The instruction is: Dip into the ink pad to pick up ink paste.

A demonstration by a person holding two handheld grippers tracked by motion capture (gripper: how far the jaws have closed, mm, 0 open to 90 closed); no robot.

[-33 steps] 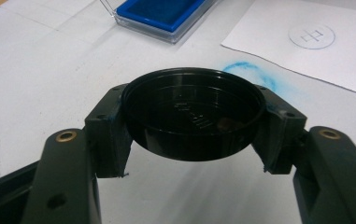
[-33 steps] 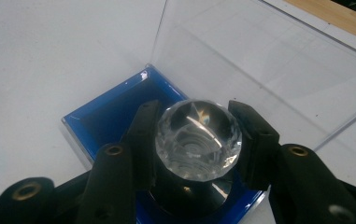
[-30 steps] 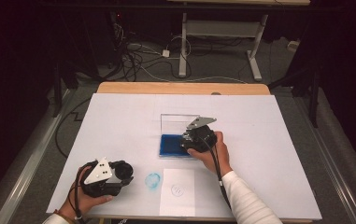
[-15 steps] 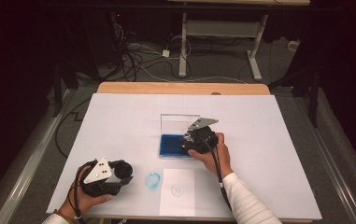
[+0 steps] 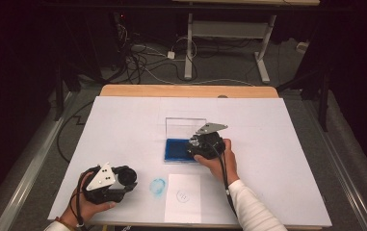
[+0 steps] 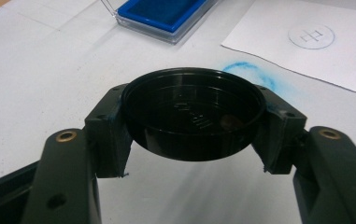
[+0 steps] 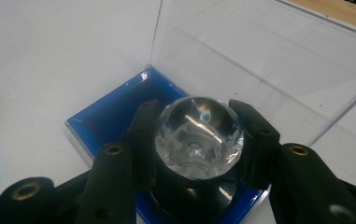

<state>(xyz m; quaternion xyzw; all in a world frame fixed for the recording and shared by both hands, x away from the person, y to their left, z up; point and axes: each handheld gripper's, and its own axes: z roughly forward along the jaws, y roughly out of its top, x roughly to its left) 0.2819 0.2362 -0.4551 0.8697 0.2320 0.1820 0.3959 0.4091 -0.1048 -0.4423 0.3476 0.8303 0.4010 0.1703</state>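
My right gripper is shut on a stamp with a faceted clear knob and a black base. The stamp stands on the blue ink pad, whose clear lid is upright behind it. From above, the right gripper sits over the ink pad at mid-table. My left gripper is shut on a round black cap, open side up, held a little above the table. In the high view the left gripper is near the front left corner.
A white paper sheet with a faint round stamped mark lies near the table's front edge. A blue ink smudge marks the white table cover between the sheet and my left gripper. Cables and desk legs are on the floor beyond.
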